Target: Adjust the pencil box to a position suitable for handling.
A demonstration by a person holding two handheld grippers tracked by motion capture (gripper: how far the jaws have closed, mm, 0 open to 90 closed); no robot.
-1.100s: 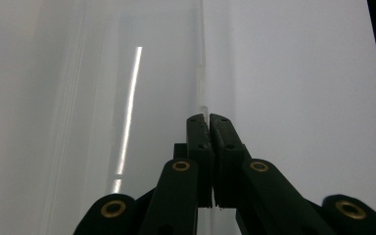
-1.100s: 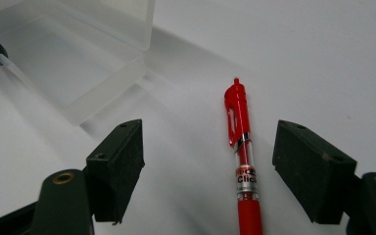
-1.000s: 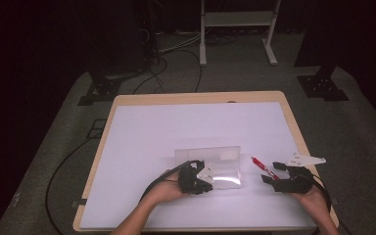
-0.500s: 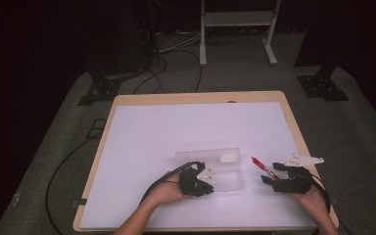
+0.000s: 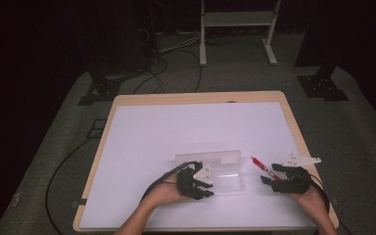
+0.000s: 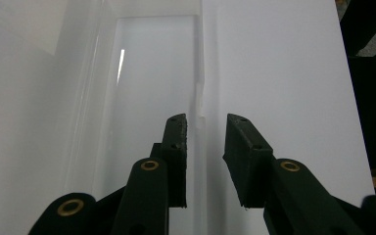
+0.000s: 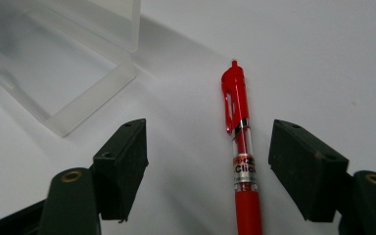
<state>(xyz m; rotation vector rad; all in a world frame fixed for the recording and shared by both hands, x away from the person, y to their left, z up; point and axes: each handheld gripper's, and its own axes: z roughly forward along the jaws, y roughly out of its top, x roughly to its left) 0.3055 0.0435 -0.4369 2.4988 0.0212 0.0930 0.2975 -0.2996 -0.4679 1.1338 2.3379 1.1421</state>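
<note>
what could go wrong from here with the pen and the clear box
The red pen lies loose on the white table top between the wide-apart jaws of the right gripper, nearer one jaw, so a closing grip may roll or skew it. The left gripper has just been opening its jaws astride the wall of the clear plastic box, no longer pinching it; the light box could slide if nudged.

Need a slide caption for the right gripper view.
Right gripper, jaws open, straddles a red click pen lying on the white table, beside an open clear plastic case.
</note>
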